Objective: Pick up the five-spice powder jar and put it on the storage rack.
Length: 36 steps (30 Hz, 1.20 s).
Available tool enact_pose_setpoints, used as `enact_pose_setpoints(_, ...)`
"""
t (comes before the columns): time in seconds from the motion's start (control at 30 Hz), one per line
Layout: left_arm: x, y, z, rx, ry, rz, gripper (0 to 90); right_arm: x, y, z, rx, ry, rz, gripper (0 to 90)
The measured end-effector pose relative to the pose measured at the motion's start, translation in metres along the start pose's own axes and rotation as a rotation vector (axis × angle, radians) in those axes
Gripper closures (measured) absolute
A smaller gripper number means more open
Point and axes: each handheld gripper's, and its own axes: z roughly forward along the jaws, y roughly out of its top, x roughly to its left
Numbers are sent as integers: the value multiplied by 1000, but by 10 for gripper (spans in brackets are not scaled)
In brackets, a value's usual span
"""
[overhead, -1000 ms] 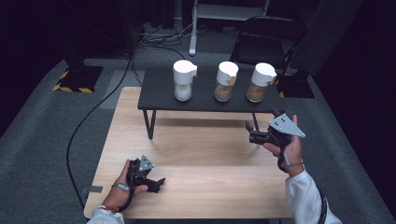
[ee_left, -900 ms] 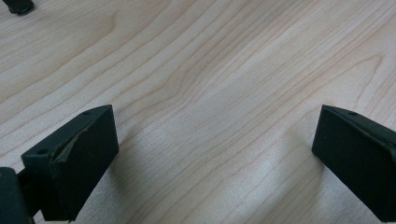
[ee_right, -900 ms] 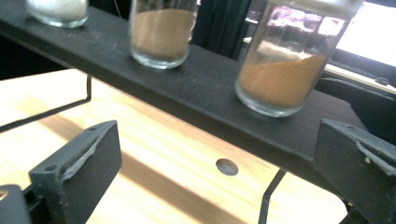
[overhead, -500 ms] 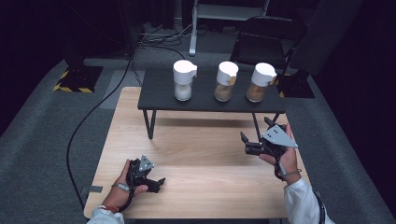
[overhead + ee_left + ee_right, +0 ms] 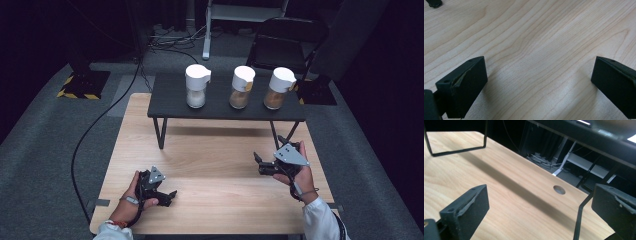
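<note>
I find both the left gripper (image 5: 172, 193) and right gripper (image 5: 257, 163) with jaws apart over bare, grained wooden table (image 5: 529, 37). Three white-lidded jars (image 5: 242, 87) stand well beyond them on a black metal-legged shelf (image 5: 170, 100).

The wooden table (image 5: 215, 165) is bare between the left gripper (image 5: 170, 194) and the right gripper (image 5: 258, 165), so a hand can pass freely there, and both pairs of jaws stand wide apart over bare wood. Behind this room the low black shelf (image 5: 225, 107) crosses the table, and its thin legs (image 5: 161, 132) stand in the way at both sides, with an open gap under it between them. On the shelf three jars (image 5: 241, 87) stand in a row with gaps between them.
</note>
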Motion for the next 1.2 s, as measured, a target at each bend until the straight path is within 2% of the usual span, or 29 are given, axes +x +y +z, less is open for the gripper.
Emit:
enact_pose_setpoints(0.77,0,0,0,0,0,0,2,10,-32,2,166,55,-52,10)
enact_pose_setpoints(1.2,0,0,0,0,0,0,2,10,-46,-1,242,70,-56,10)
